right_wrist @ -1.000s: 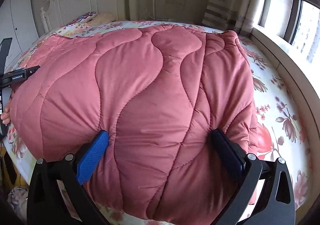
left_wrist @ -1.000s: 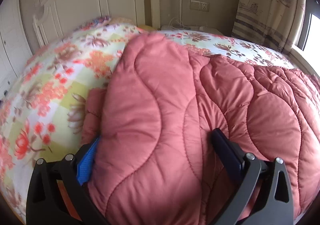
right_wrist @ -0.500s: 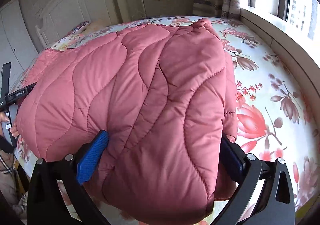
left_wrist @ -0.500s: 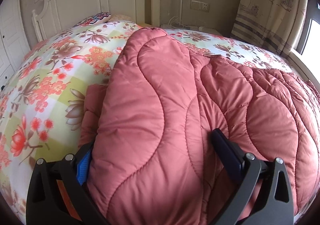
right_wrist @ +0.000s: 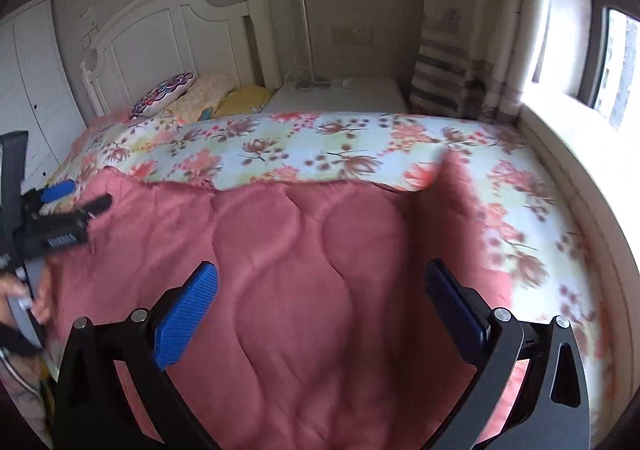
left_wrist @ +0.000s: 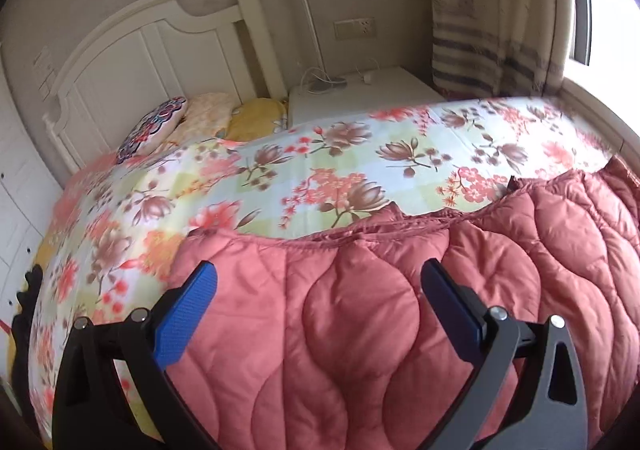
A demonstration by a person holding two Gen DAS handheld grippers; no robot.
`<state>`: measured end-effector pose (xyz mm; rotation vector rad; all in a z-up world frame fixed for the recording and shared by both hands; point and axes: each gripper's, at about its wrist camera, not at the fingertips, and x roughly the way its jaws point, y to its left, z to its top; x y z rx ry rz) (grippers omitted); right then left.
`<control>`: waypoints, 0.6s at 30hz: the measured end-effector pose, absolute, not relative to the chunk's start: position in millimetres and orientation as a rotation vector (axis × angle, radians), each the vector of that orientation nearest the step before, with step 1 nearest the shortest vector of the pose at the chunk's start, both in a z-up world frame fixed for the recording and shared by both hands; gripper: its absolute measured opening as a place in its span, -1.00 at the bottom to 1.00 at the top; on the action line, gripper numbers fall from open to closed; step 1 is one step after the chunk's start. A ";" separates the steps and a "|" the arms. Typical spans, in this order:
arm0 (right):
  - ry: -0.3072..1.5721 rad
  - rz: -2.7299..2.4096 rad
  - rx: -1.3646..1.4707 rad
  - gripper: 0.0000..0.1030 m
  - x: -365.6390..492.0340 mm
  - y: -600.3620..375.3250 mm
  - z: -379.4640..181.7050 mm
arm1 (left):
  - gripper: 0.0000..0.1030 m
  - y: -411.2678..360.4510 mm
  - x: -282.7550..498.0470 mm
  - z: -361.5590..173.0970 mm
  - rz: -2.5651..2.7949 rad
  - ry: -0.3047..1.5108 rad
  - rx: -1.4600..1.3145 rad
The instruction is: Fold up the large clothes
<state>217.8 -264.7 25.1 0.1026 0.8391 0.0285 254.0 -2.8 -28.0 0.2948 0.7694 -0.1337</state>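
lying flat on the floral bedsheet (left_wrist: 360,166), a puffy quilted coat (left_wrist: 360,330).

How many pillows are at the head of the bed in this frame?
3, in a row against the headboard: a patterned purple pillow on the left, a pale floral pillow in the middle, a yellow pillow on the right. More may be hidden behind the floral bedspread.

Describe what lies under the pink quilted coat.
The pink quilted coat lies on the floral bedsheet, which shows beyond its edges. Whatever lies directly beneath it is covered.
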 end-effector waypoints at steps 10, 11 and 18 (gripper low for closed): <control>0.686 0.004 0.083 0.91 207.2 -274.0 58.4 | 0.95 55.8 296.1 -43.7 -0.035 0.846 0.054; 0.704 0.033 0.076 0.91 217.2 -266.6 53.9 | 0.96 57.2 298.3 -40.0 -0.026 0.839 0.048; 0.962 0.014 -0.140 0.91 297.9 -206.1 -45.8 | 0.96 64.0 315.4 -86.1 -0.035 0.948 0.138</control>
